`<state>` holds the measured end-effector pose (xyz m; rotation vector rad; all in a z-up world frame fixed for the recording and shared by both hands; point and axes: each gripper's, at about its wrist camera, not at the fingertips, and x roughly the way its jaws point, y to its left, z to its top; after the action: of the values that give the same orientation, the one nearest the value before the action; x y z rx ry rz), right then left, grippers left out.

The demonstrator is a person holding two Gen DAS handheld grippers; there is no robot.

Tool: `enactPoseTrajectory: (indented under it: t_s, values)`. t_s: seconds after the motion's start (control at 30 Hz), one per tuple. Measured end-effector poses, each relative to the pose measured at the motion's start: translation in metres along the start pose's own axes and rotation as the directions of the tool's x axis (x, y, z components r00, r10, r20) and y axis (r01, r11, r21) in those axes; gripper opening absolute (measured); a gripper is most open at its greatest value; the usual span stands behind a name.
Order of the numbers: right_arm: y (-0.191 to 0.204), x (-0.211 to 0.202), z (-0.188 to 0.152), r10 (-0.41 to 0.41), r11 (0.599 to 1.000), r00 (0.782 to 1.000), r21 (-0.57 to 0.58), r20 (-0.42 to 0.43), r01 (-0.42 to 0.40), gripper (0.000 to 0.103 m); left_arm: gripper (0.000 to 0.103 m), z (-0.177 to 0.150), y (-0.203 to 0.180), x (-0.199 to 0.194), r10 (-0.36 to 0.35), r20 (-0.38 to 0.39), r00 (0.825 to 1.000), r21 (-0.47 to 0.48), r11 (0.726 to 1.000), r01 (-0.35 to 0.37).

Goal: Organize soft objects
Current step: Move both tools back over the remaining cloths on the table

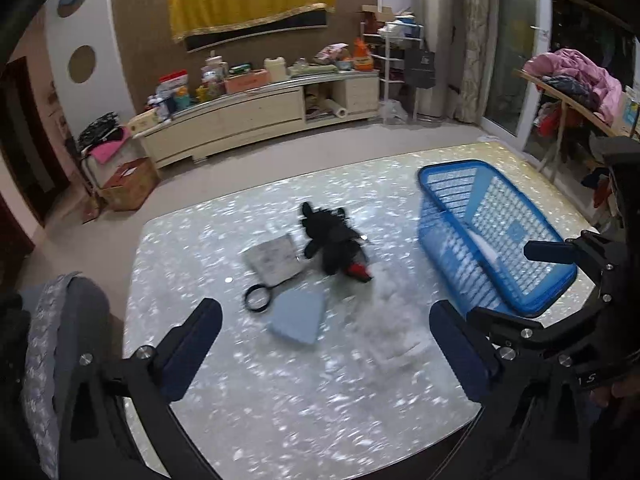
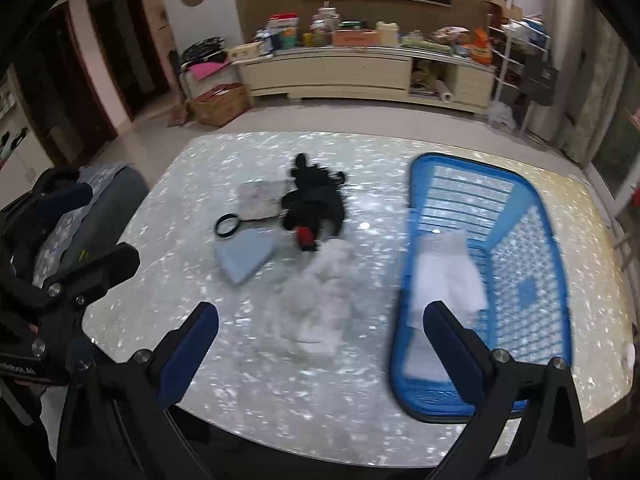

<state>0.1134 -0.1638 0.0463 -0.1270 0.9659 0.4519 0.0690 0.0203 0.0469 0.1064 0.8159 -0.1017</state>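
White fluffy cloth (image 2: 324,292) loose on shiny surface (image 2: 260,392), near blue basket (image 2: 556,248). Left fingers (image 1: 326,344) wide open, empty. Right fingers (image 2: 320,348) wide open, empty. Pinch middle, lift gently, drop in basket.

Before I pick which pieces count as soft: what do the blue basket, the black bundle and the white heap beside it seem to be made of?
Blue basket: looks like rigid moulded plastic, with slatted walls and a perforated floor, fairly glossy.
Black bundle: probably knitted or fleecy fabric, matte and limp, with a red patch; blur hides the weave.
White heap: seemingly fluffy cloth or fleece, with fuzzy edges, though motion blur leaves this open.
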Motion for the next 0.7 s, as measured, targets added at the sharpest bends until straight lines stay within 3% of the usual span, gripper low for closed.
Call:
enactPoseTrajectory:
  t_s: [0.4, 0.7]
  values:
    - [0.049, 0.061, 0.009, 0.04, 0.993, 0.994, -0.105, -0.098, -0.051, 0.102, 0.103, -0.046, 0.061, 0.03, 0.057, -0.113, 0.992, -0.143, 0.987, -0.073]
    - [0.061, 0.113, 0.004, 0.048, 0.993, 0.982, -0.095, -0.185, -0.066, 0.097, 0.103, -0.075, 0.076, 0.075, 0.033, -0.178, 0.983, -0.15, 0.987, -0.06]
